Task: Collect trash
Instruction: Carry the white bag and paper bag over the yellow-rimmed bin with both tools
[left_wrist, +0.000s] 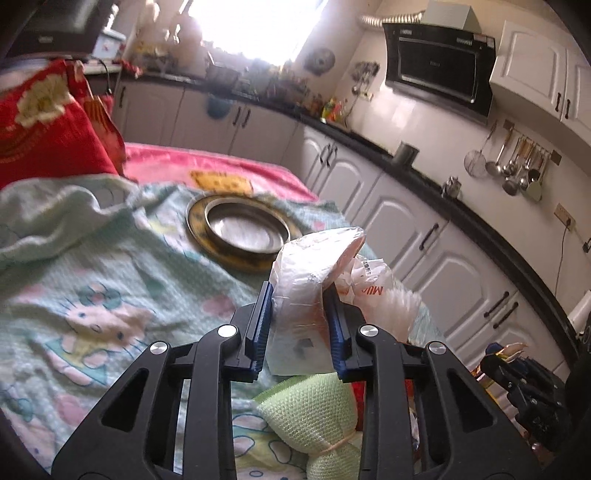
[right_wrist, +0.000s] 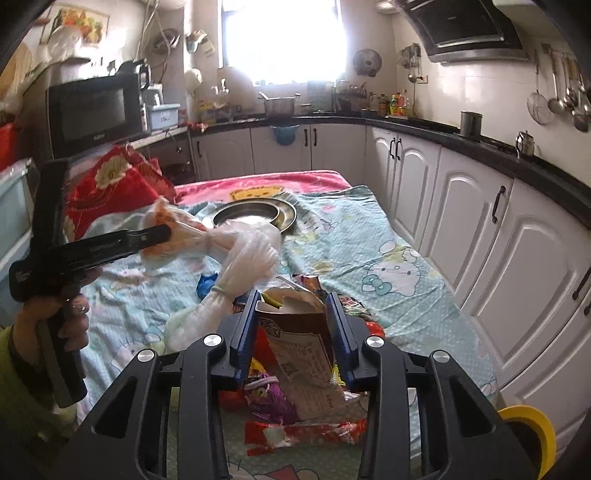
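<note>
Right claw: pads clamped on torn carton, upright, lower centre of frame.
Wrappers lie directly below it on the blanket.
Left claw: narrow, gripping plastic bag at centre frame; seen mid-left in the right view.
Tray lies beyond both, upper centre; left claw looks nearer.
</note>
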